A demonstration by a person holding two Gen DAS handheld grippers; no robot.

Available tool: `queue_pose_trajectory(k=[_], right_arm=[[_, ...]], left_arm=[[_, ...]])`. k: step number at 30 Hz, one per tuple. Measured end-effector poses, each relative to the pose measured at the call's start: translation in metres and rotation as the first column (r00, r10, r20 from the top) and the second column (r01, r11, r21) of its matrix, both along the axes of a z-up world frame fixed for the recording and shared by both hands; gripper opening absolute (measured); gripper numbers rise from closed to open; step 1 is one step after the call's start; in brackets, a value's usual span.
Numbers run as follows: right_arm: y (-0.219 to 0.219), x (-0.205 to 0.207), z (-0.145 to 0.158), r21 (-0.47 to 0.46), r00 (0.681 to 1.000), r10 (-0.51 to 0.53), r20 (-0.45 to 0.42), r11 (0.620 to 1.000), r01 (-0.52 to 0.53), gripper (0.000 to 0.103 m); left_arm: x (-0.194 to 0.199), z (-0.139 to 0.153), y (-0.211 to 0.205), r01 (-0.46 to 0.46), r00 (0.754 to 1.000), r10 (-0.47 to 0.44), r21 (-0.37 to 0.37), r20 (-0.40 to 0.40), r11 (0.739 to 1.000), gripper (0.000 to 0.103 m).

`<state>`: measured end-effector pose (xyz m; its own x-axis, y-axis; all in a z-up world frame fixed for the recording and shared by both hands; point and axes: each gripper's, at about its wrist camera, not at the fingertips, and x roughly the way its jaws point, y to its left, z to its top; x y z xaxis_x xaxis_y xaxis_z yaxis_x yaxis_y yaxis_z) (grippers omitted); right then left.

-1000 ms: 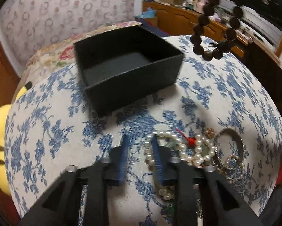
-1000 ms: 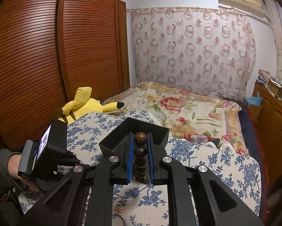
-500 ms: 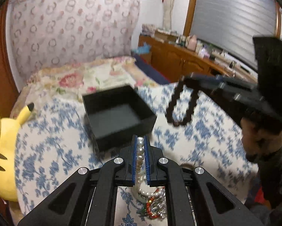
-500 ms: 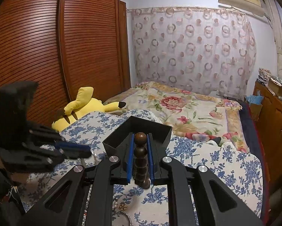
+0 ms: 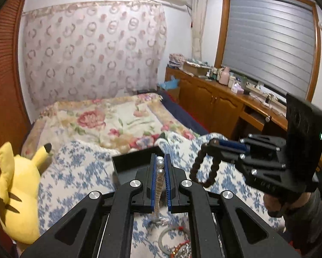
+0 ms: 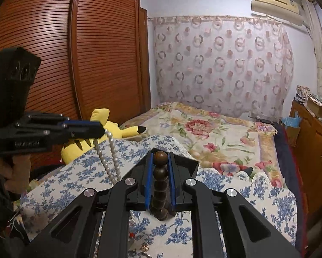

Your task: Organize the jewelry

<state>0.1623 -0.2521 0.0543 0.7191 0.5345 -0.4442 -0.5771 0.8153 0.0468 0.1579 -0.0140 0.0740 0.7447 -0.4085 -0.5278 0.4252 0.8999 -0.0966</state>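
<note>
above the blue-flowered bed cover, the left gripper is clamped on a pearl necklace that hangs down. beside it the right gripper pinches a brown wooden bead bracelet, both near the black box. more jewelry lies on the cover below.

My left fingers pinch the pearl strand, which hangs down betw. them to the surface. The box sits just behind them on the surface. My right fingers grip the bead bracelet, its loop dangling to the right of the box, above the surface. A bangle & other tangled pieces lie on the surface below my left fingers, nearer me. Plush toy at the surface's left edge; bed behind the surface; cabinet right of the bed.
</note>
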Motion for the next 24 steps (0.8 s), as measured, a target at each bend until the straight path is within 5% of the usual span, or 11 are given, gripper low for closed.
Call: queue_pose_trajectory(k=[17, 24], right_arm=[[0.004, 0.039, 0.013, 0.01, 1.0, 0.019, 0.007, 1.0, -0.019, 0.015], [0.009, 0.057, 0.004, 0.02, 0.999, 0.046, -0.025, 0.999, -0.045, 0.015]], left_arm=[[0.047, 0.057, -0.001, -0.048, 0.995, 0.048, -0.01, 0.087, 0.999, 0.006], [0.065, 0.046, 0.0, -0.049, 0.998, 0.049, -0.003, 0.04, 0.999, 0.006]])
